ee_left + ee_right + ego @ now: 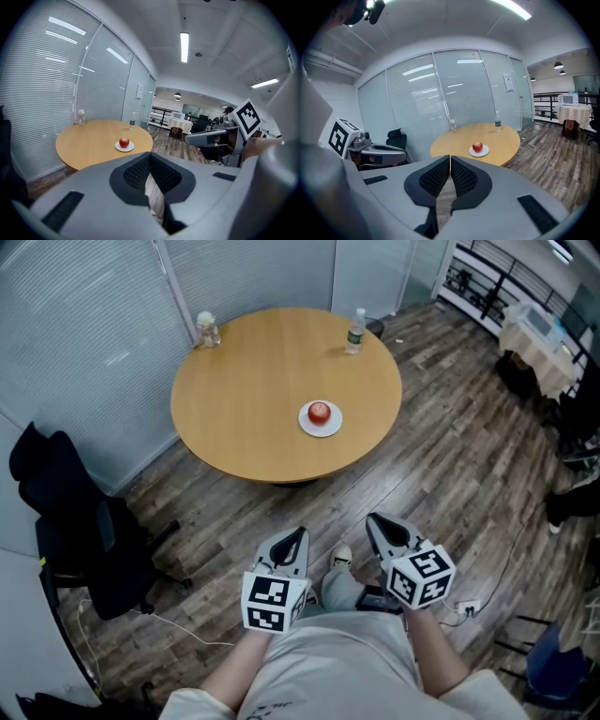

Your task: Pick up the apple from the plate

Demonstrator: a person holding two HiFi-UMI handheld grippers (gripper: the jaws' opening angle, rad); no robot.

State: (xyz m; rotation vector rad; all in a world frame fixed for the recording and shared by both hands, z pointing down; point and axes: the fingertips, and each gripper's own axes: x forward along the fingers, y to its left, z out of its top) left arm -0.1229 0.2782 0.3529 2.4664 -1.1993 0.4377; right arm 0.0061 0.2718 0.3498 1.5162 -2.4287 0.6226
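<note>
- Red apple sat on the white plate, right of centre on the round wooden worktop.
- Left gripper hung well short of the worktop, fingers pressed together on nothing.
- Right gripper was just beside it, fingers closed too, empty.
- Clear bottle stood at the worktop's far edge.

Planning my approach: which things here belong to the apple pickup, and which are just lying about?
Job: apple, its plate, the table under it, left gripper and right gripper, both shut and empty.
Lying about: water bottle, second bottle, black office chair.
</note>
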